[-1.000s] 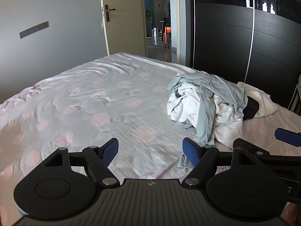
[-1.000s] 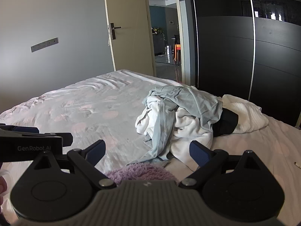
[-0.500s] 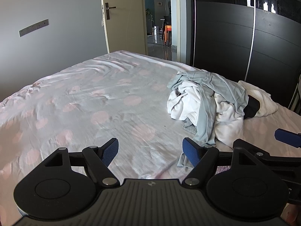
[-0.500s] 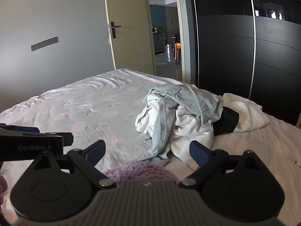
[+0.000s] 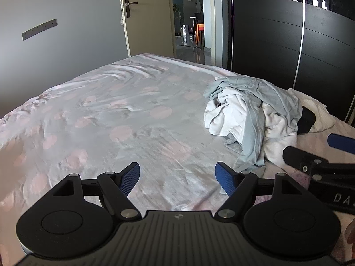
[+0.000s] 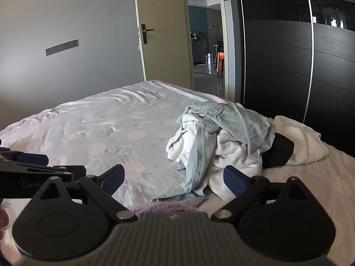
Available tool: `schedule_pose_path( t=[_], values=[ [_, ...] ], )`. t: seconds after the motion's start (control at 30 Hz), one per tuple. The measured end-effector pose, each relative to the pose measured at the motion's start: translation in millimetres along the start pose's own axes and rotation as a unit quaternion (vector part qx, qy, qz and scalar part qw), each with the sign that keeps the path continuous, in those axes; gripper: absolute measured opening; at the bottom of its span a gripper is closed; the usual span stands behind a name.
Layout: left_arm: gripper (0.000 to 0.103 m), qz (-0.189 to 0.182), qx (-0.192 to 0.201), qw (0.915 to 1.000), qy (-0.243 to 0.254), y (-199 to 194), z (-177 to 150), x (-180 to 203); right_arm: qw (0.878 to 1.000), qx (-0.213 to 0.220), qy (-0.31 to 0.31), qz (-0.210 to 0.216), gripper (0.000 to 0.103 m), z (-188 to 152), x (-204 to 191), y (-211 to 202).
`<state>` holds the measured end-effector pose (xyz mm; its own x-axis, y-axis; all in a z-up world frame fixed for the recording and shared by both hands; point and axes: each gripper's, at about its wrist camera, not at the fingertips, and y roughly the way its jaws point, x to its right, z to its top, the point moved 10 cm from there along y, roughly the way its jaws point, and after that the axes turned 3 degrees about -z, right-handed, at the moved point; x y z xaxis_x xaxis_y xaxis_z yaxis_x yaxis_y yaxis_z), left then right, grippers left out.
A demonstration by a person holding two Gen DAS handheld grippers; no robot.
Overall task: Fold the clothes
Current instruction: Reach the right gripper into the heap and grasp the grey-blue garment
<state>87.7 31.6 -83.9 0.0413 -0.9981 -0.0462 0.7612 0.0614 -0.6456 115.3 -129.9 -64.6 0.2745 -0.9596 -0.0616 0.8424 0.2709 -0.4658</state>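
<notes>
A heap of clothes lies on the right side of the bed: a pale grey-green garment draped over white ones, with a black piece and a white knit behind. My left gripper is open and empty above the bare sheet, left of the heap. My right gripper is open and empty, just short of the heap's trailing grey-green end. A fuzzy purple item shows just beneath it.
The bed has a grey sheet with pink dots. A dark sliding wardrobe stands to the right. A door stands open beyond the bed. A grey wall is at left.
Both grippers have edged slightly forward toward the bed and heap. Both stay open and empty. The clothes have not moved.
</notes>
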Motion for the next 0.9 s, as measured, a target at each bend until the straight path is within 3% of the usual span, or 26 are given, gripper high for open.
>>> schedule_pose_path(
  t=[0.4,0.53,0.67,0.9],
  values=[
    [0.074,0.01,-0.033,0.9994,-0.004,52,7,-37,0.999,-0.004,-0.044,-0.014,0.095,47,29,85],
    [0.074,0.018,-0.047,0.9987,-0.01,74,9,-51,0.998,-0.024,-0.056,-0.029,0.071,55,42,132],
    [0.074,0.024,-0.064,0.9975,-0.018,94,8,-64,0.996,-0.043,-0.068,-0.043,0.06,62,55,179],
    [0.074,0.028,-0.098,0.9941,-0.037,125,1,-84,0.991,-0.077,-0.083,-0.069,0.056,72,75,256]
  ],
)
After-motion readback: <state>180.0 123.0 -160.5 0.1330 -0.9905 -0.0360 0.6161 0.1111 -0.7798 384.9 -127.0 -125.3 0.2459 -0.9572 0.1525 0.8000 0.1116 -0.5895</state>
